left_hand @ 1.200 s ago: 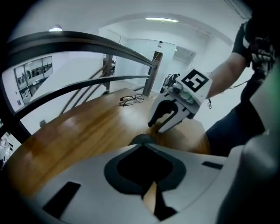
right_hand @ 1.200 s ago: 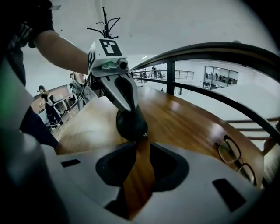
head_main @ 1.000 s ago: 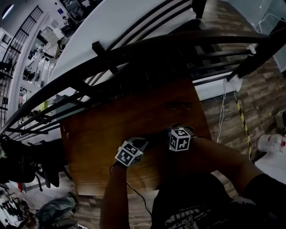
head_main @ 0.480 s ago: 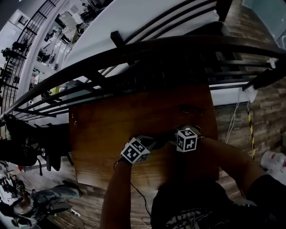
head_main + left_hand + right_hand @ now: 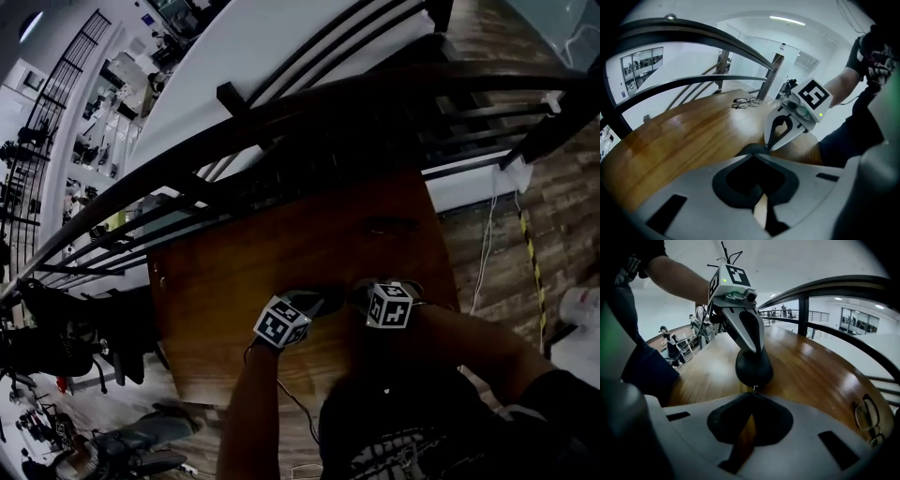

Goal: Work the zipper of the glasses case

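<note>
The black glasses case (image 5: pixel 753 366) lies on the wooden table (image 5: pixel 244 272), between my two grippers. My left gripper (image 5: pixel 753 157) is shut on one end of the case (image 5: pixel 751 149); in the right gripper view its grey fingers (image 5: pixel 749 333) clamp the far end from above. My right gripper (image 5: pixel 753 393) is closing its jaws the last bit onto the small metal zipper pull (image 5: pixel 753 388) at the near end. In the head view the left gripper (image 5: pixel 309 305) and the right gripper (image 5: pixel 361 298) meet over the dark case (image 5: pixel 333 298).
A pair of glasses (image 5: pixel 382 225) lies on the table beyond the case, also seen as glasses (image 5: pixel 746 102) in the left gripper view. A dark curved railing (image 5: pixel 309 103) runs behind the table. The table's front edge is right under the person's arms.
The head view has swung slightly. Both grippers stay together at the case near the table's front edge, and the case has not visibly moved.
</note>
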Demonstrator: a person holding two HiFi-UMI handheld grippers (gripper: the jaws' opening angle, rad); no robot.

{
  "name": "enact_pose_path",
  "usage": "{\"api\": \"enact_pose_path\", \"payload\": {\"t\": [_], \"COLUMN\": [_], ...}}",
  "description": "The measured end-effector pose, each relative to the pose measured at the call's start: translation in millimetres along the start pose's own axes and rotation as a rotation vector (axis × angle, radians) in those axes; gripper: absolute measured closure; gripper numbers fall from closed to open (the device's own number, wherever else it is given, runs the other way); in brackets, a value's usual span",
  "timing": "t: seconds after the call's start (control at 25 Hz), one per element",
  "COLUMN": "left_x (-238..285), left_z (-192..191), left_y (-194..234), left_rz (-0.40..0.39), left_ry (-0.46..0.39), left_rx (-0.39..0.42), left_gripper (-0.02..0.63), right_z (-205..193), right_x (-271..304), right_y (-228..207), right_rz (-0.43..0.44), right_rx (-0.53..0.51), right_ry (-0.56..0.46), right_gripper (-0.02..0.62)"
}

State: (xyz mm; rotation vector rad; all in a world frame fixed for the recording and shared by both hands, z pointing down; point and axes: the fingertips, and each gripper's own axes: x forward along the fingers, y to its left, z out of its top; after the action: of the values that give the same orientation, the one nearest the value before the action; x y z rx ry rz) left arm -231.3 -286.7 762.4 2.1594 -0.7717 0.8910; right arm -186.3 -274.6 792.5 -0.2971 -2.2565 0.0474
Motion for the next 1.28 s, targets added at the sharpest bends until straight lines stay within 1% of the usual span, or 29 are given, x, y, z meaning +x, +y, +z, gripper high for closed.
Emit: {"api": "enact_pose_path", "payload": {"t": [0.16, 0.28, 0.4, 0.52, 0.72, 0.8, 0.88, 1.0, 1.28], "left_x": [-1.1, 2.2, 1.8, 0.1, -2.2, -2.4, -2.3, -4.4, -4.3], "left_z": [-0.7, 0.6, -0.2, 0.7, 5.6, 5.2, 5.1, 5.6, 4.7], "left_y": [-1.9, -0.6, -2.3, -4.0, -5.6, -7.7, -9.7, -9.8, -6.6], "left_rz": [-0.076, -0.111, -0.124, -0.128, -0.134, -0.151, -0.168, -0.185, -0.23], "left_ry": [0.017, 0.042, 0.053, 0.05, 0.052, 0.056, 0.055, 0.048, 0.067], "left_rx": [-0.034, -0.042, -0.037, -0.025, -0.024, -0.028, -0.029, -0.037, -0.085], "left_gripper": [0.6, 0.6, 0.6, 0.6, 0.6, 0.6, 0.6, 0.6, 0.6], "right_z": [0.3, -0.1, 10.7, 30.9, 55.8, 63.5, 70.0, 81.7, 101.7], "right_x": [7.3, 9.5, 21.7, 38.1, 63.8, 73.9, 81.0, 89.1, 110.2], "right_y": [15.5, 18.6, 34.7, 44.1, 46.2, 47.3, 47.3, 45.5, 38.9], "right_rz": [-0.067, -0.121, -0.157, -0.218, -0.31, -0.333, -0.36, -0.39, -0.406], "right_rx": [0.152, 0.254, 0.315, 0.374, 0.529, 0.597, 0.639, 0.672, 0.824], "right_ry": [0.011, 0.001, -0.008, -0.021, -0.078, -0.124, -0.158, -0.182, -0.21], "right_gripper": [0.597, 0.597, 0.597, 0.597, 0.597, 0.597, 0.597, 0.597, 0.596]}}
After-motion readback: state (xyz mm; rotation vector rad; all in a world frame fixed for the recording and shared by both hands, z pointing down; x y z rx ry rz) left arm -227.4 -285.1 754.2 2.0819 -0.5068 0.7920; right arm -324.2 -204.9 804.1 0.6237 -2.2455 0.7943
